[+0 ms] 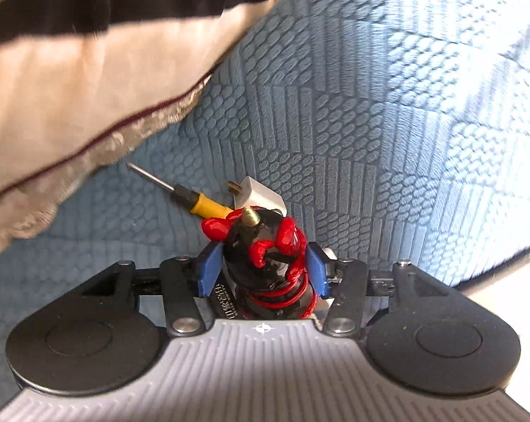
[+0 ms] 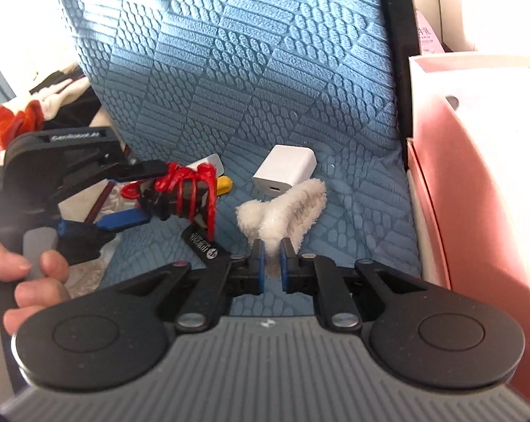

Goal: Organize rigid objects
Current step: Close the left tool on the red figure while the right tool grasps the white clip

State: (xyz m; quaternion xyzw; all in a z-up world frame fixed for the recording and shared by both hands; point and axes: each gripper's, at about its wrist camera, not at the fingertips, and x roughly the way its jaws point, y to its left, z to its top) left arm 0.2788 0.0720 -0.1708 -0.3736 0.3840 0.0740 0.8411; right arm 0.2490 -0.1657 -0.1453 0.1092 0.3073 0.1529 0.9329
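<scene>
A black bottle-like object wound with red cord (image 1: 261, 246) sits between the blue pads of my left gripper (image 1: 263, 263), which is shut on it and holds it above the blue textured cushion (image 1: 370, 105). Beyond it lie a yellow-handled screwdriver (image 1: 201, 205) and a white charger plug (image 1: 259, 197). In the right wrist view, my right gripper (image 2: 270, 246) is shut on the near end of a fluffy white cloth piece (image 2: 286, 207), which rests on the cushion beside the charger (image 2: 286, 170). The left gripper (image 2: 135, 193) with the corded object (image 2: 184, 193) is at the left.
A pink box (image 2: 458, 176) stands along the cushion's right edge. A beige cloth with lace trim (image 1: 71, 88) hangs over the far left. A pile of clothes (image 2: 19, 116) lies at the left. A person's hand (image 2: 26, 270) grips the left tool's handle.
</scene>
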